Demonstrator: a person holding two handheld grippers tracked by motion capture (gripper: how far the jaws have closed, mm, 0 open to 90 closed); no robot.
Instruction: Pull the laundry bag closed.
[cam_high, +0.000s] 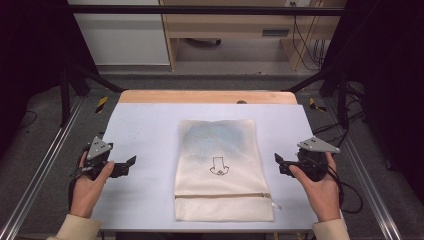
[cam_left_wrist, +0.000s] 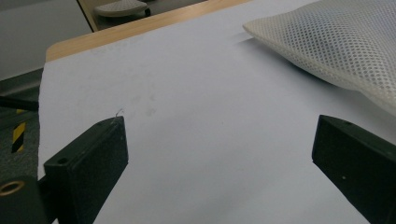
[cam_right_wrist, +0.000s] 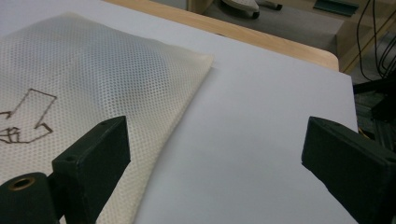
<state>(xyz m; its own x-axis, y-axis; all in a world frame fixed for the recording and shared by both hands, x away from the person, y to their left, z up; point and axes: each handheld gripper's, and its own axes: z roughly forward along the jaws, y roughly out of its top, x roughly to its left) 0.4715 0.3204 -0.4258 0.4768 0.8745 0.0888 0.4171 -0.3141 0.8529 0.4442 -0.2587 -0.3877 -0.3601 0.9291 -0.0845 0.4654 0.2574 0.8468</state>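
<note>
A cream mesh laundry bag (cam_high: 220, 170) lies flat in the middle of the white table cover (cam_high: 145, 130). Its zipper (cam_high: 222, 195) runs across near the front end, and a black arrow mark (cam_high: 218, 166) is drawn on top. Something bluish (cam_high: 217, 136) shows faintly through the mesh at the far end. My left gripper (cam_high: 131, 161) is held left of the bag, open and holding nothing, apart from the bag. My right gripper (cam_high: 278, 160) is held right of the bag, open too. The bag's corner (cam_left_wrist: 336, 42) lies ahead-right of the left gripper (cam_left_wrist: 219, 144). In the right gripper view the bag (cam_right_wrist: 93, 79) reaches under the left jaw of my right gripper (cam_right_wrist: 215, 144).
The table's wooden far edge (cam_high: 207, 96) runs behind the white cover. Metal frame rails (cam_high: 40, 170) flank both sides. Beyond the table are a floor, a white cabinet (cam_high: 120, 35) and cables (cam_high: 307, 45).
</note>
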